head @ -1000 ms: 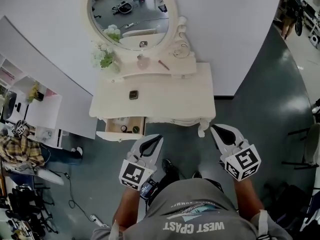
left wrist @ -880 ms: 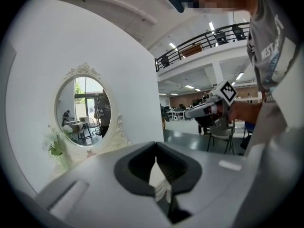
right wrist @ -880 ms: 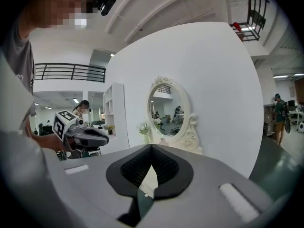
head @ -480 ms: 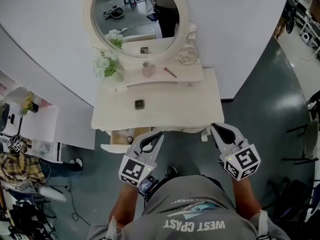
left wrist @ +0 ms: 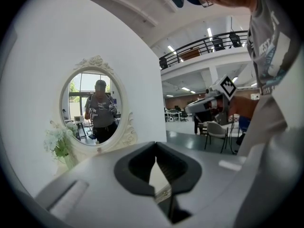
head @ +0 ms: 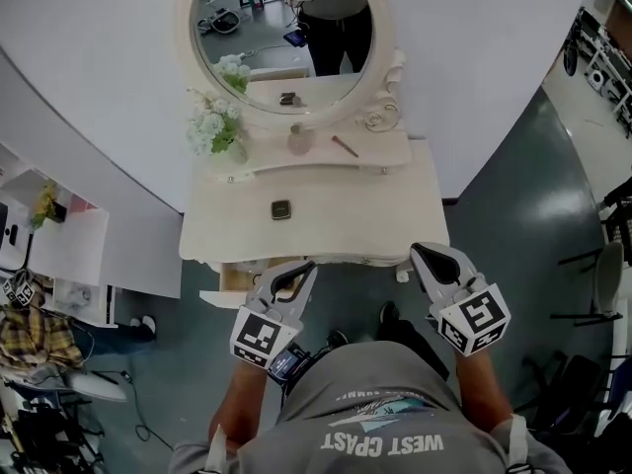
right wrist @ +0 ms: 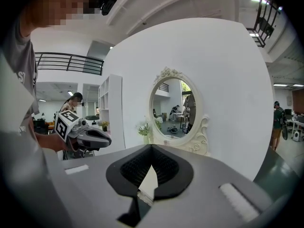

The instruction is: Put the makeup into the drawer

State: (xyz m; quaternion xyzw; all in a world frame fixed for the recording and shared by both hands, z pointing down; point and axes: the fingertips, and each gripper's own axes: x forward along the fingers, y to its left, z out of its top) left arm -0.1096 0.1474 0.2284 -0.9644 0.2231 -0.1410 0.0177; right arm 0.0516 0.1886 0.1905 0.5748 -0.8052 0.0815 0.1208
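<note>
A cream dressing table (head: 375,210) with an oval mirror (head: 286,38) stands against the white wall. A small dark compact (head: 281,209) lies on its top. On the raised shelf behind it stand a pink bottle (head: 300,141) and a thin pink stick (head: 345,146). The left drawer (head: 225,284) is pulled open, and its inside is mostly hidden behind my left gripper (head: 304,268). That gripper is shut and empty at the table's front edge. My right gripper (head: 420,255) is also shut and empty, just off the front right corner. Both gripper views look over the table toward the mirror (left wrist: 92,106) (right wrist: 175,108).
White flowers (head: 215,126) stand at the shelf's left end. A white shelf unit (head: 59,235) and a seated person in plaid (head: 30,329) are at the left. A chair (head: 607,284) stands on the dark floor at the right.
The table has come closer. Both grippers now reach its front edge, and the left one now covers most of the open drawer. Both stay shut.
</note>
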